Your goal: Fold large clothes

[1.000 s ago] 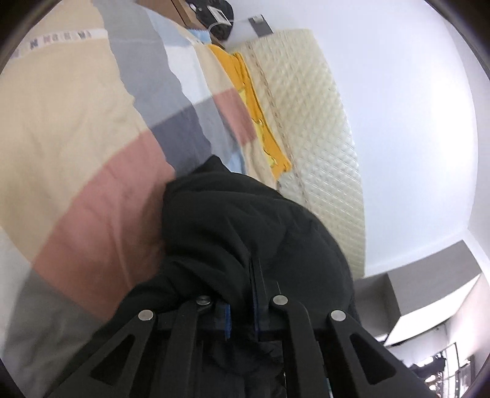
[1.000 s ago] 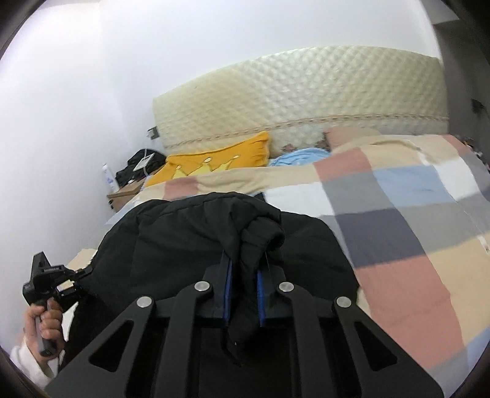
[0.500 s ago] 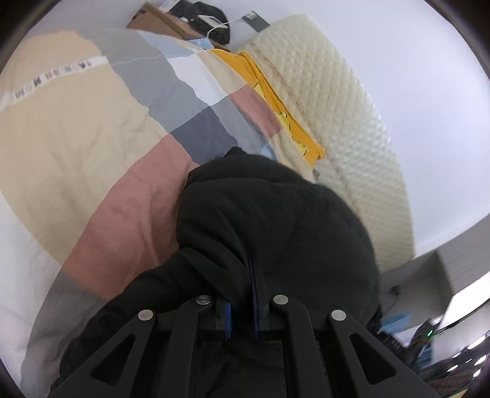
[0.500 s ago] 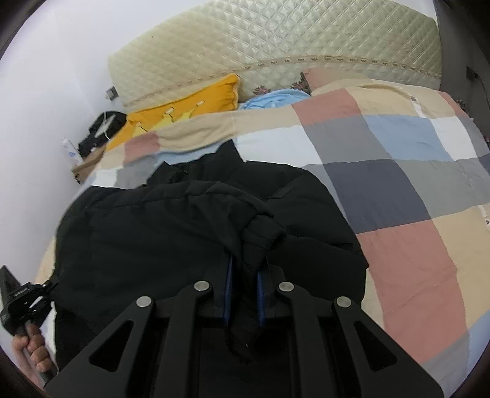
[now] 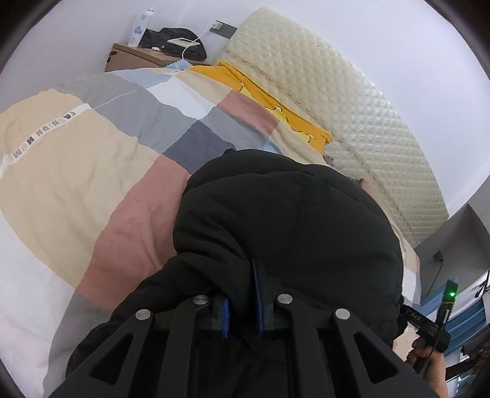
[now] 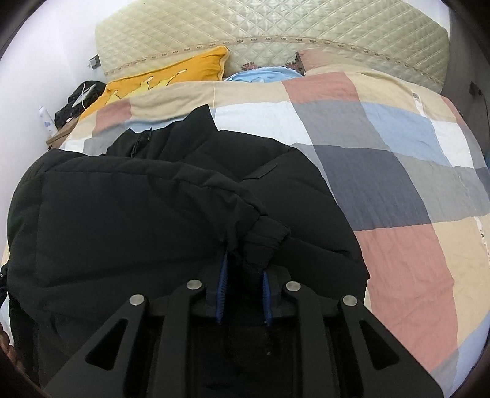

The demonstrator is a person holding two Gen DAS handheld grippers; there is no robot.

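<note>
**Both claws pinch a black padded jacket over the bed**

The left claw (image 5: pixel 242 294) is pressed onto a thick fold of the black jacket (image 5: pixel 288 226), its blue pads sunk into the fabric. The right claw (image 6: pixel 243 287) pinches a bunched cuff-like roll of the same jacket (image 6: pixel 147 214) between its blue pads.

The jacket lies on the checked quilt (image 6: pixel 382 171) toward the left side of the bed, its collar (image 6: pixel 196 128) pointing to the headboard end. A folded-over layer covers most of the jacket's left part in the right wrist view.

At the head of the bed, a yellow pillow (image 6: pixel 165 76) and a light blue cloth (image 6: pixel 263 75) rest against the quilted cream headboard (image 6: pixel 275 24). Beside the bed's top left corner stands a wooden nightstand (image 5: pixel 137 58) carrying a white bottle (image 5: pixel 139 27) and a dark bag (image 5: pixel 177 39).
</note>
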